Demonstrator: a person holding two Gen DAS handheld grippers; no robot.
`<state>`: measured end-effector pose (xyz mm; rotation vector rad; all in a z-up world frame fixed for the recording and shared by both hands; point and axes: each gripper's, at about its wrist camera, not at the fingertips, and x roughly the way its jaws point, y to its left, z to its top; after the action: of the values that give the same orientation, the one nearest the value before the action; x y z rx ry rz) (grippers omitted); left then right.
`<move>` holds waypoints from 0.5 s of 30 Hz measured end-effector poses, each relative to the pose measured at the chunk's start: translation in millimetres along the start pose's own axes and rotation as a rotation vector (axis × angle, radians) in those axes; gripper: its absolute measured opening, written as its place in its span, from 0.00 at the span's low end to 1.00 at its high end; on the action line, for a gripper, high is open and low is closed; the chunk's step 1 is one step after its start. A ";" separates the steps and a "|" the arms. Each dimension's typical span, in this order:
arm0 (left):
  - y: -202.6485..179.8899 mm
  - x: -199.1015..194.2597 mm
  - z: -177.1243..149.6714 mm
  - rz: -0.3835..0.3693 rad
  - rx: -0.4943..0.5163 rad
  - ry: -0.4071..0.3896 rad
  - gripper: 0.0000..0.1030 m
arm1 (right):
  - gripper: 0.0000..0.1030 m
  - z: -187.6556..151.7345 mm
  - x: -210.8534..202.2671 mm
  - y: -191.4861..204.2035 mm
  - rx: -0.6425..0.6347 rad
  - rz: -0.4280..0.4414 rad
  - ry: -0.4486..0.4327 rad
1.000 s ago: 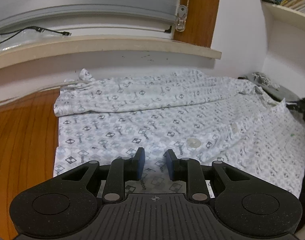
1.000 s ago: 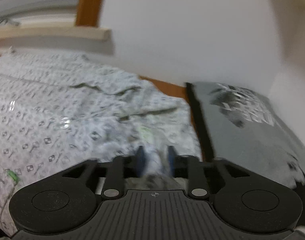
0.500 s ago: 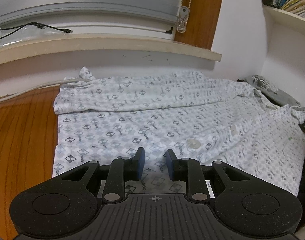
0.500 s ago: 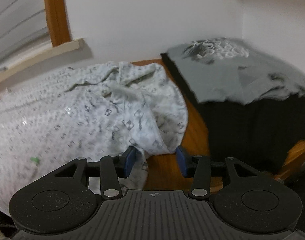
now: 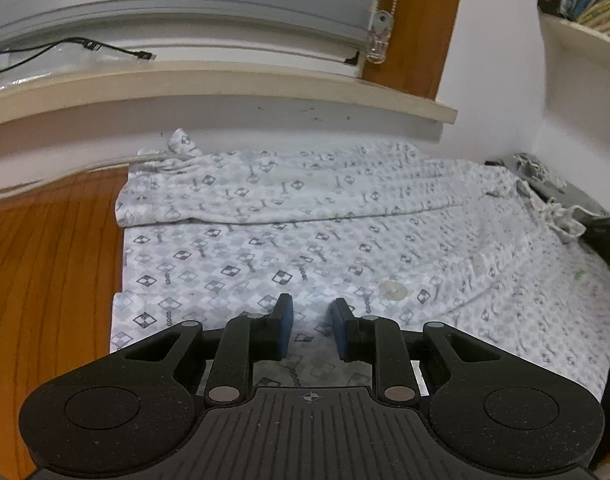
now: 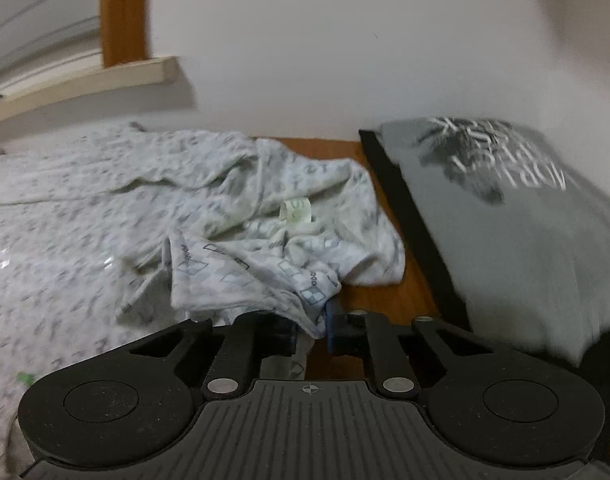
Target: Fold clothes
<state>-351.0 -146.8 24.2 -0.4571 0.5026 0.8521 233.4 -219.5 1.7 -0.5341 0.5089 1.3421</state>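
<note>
Swinging back toward the patterned shirt (image 6: 105, 240) spread on the wooden bench (image 5: 45, 280), the right hand-held gripper (image 6: 309, 326) was closing on its collar corner, while the left hand-held gripper (image 5: 312, 320) hovered unclenched over the hem, so folding likely needed a lift next.

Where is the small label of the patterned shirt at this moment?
In the right wrist view the label sticks up near the centre, in the crumpled collar end of the shirt, just left of the grey T-shirt and beyond the right hand-held gripper.
</note>
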 end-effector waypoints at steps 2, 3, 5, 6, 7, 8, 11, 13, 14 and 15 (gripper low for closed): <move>1.9 -0.6 0.1 0.017 -0.017 -0.006 0.21 | 0.13 11.2 13.7 5.2 -0.028 -0.015 0.003; 1.3 -0.6 0.5 0.027 -0.009 -0.004 0.21 | 0.13 16.2 20.1 8.7 -0.043 -0.022 0.004; -0.8 -0.3 1.8 0.045 0.019 0.004 0.21 | 0.13 22.9 29.0 14.6 -0.065 -0.028 0.004; -1.8 -0.1 2.5 0.054 0.033 0.008 0.20 | 0.14 25.5 32.9 16.7 -0.076 -0.031 0.002; -3.6 1.7 3.8 0.083 0.069 0.010 0.17 | 0.14 28.1 36.8 18.6 -0.088 -0.035 -0.001; -5.6 4.1 5.4 0.119 0.114 0.012 0.17 | 0.14 31.1 41.2 19.9 -0.094 -0.040 -0.004; 3.4 14.6 14.2 0.146 0.123 0.014 0.18 | 0.13 40.6 54.3 22.7 -0.103 -0.055 -0.011; 10.4 21.9 20.3 0.158 0.121 0.015 0.17 | 0.13 46.7 62.6 23.3 -0.097 -0.063 -0.016; 13.3 25.8 23.9 0.163 0.123 0.017 0.17 | 0.13 49.2 66.9 23.7 -0.095 -0.070 -0.020; 16.0 29.9 27.6 0.166 0.126 0.020 0.17 | 0.13 51.6 71.2 24.2 -0.094 -0.079 -0.025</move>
<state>-340.6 -104.3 25.7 -0.3112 0.6159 0.9699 222.6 -129.1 -4.4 -0.6078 0.4019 1.3003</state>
